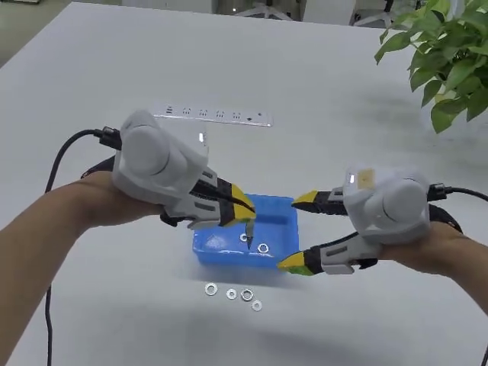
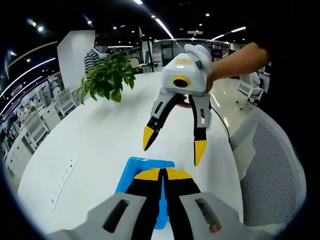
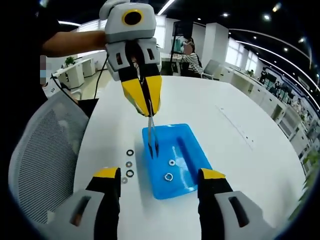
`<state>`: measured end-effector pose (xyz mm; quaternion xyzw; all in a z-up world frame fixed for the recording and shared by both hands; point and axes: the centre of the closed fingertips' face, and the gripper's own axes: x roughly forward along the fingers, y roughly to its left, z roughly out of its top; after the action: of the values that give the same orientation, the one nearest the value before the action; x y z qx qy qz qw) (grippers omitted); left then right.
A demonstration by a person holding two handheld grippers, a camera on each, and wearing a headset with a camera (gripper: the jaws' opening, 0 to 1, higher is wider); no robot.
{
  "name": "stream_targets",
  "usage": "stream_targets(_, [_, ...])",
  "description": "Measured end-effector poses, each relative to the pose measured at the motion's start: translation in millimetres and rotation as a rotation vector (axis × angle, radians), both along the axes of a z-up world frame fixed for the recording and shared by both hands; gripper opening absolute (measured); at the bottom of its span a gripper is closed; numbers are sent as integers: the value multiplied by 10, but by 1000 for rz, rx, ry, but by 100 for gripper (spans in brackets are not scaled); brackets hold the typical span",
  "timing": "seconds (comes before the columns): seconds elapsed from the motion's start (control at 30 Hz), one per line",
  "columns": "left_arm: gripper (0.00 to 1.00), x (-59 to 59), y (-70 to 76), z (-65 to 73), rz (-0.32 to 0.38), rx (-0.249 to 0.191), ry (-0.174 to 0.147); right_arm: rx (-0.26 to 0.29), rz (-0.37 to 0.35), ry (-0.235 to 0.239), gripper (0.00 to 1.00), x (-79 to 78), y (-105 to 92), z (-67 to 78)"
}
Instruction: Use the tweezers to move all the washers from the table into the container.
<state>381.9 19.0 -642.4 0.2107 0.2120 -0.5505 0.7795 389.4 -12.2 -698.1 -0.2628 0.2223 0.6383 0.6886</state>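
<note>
- left gripper (image 3: 147,110) jaws pinched on the tweezers (image 3: 151,132), over the blue container (image 3: 187,150) mid-frame
- right gripper (image 1: 296,232) jaws wide open, empty
- four washers (image 1: 246,294) just below the container

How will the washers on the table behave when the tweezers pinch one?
The washers look thin, flat and shiny, so they will likely slide when nudged. The fine tips of the tweezers may let one twist or slip out. They are small rings, so probably very light.

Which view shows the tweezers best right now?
Right gripper view: the tweezers hang full-length from the left tool over the container. Head view gives just their tip; left gripper view's own jaws cover them.
</note>
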Motion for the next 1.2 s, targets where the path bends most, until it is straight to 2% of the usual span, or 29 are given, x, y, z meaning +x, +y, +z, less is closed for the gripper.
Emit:
stream_targets(0.47, [5, -157, -97, 55, -21, -18, 7, 2, -39, 15, 79, -108, -166, -60])
stream_targets(0.83, [5, -323, -213, -70, -53, -12, 23, -8, -46, 23, 91, -197, -217, -130])
stream_targets(1.2, [5, -449, -300, -194, -78, -8, 42, 4, -56, 28, 98, -242, -239, -164])
